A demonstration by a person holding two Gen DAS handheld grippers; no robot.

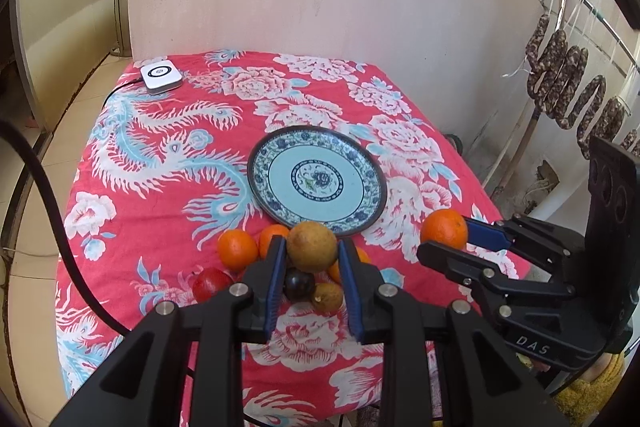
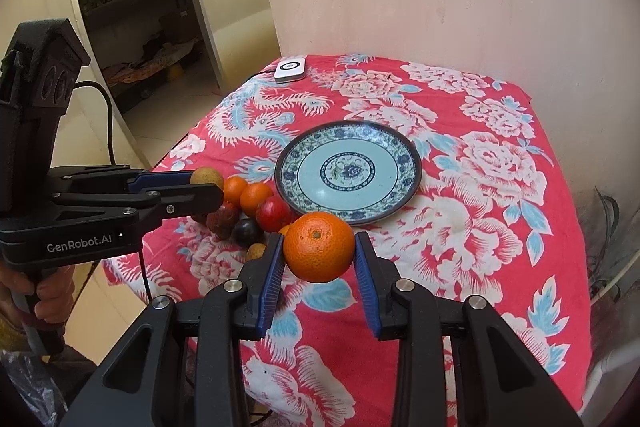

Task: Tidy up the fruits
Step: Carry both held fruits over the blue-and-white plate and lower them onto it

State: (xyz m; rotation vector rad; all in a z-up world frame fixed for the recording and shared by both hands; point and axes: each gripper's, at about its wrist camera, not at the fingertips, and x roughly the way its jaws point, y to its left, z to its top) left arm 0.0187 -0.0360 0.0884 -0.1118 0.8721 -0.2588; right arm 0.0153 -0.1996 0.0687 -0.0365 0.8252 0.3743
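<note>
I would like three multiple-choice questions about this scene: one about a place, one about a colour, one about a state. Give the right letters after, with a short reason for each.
1. Where does the small white device lie?
A. on the plate
B. at the far corner of the cloth
C. among the fruit

2. What colour is the fruit held by the left gripper?
A. yellow-brown
B. green
C. purple

3. What is on the plate now?
A. one orange
B. two fruits
C. nothing

Answers:
1 B, it sits at the far corner of the tablecloth, away from the plate.
2 A, a brown fruit sits between its fingers, while the right gripper holds the orange.
3 C, the plate's painted face is bare.
</note>
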